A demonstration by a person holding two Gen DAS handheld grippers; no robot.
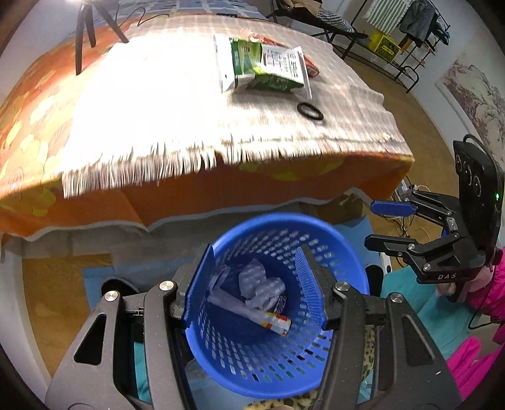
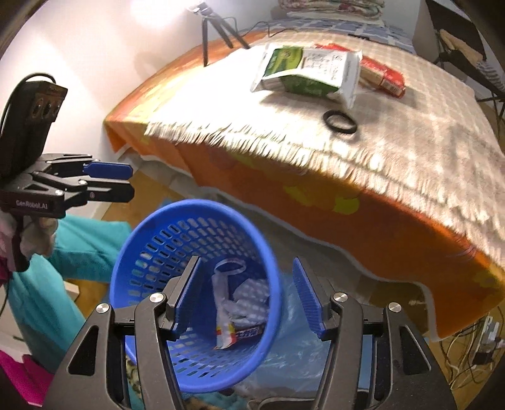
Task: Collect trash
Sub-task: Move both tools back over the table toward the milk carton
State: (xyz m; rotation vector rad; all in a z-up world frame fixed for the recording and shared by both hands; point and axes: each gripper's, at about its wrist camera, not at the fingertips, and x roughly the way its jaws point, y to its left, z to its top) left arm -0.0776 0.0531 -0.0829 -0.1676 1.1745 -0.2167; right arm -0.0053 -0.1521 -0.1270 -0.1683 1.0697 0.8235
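Left wrist view has both the left claw (image 1: 255,284) and right claw (image 1: 377,224) wide and empty over the basket (image 1: 284,366), while the green bag (image 1: 262,67), ahead on the bed (image 1: 157,104), looks light, crinkly and slippery, best pinched at a flat sealed edge.

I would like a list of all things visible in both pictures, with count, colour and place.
basket: one, blue, on the floor before the bed.
trash in basket: several pieces, white and multicoloured, at its bottom.
green-white packet: one, on the fringed cloth.
red box: one, behind the packet.
black ring: one, on the cloth, near the packet.
fringed cloth: one, beige checked, over the orange bedcover.
tripod: one, black, far end of bed.
left gripper: black, blue pads, open, over the basket.
right gripper: same, open.
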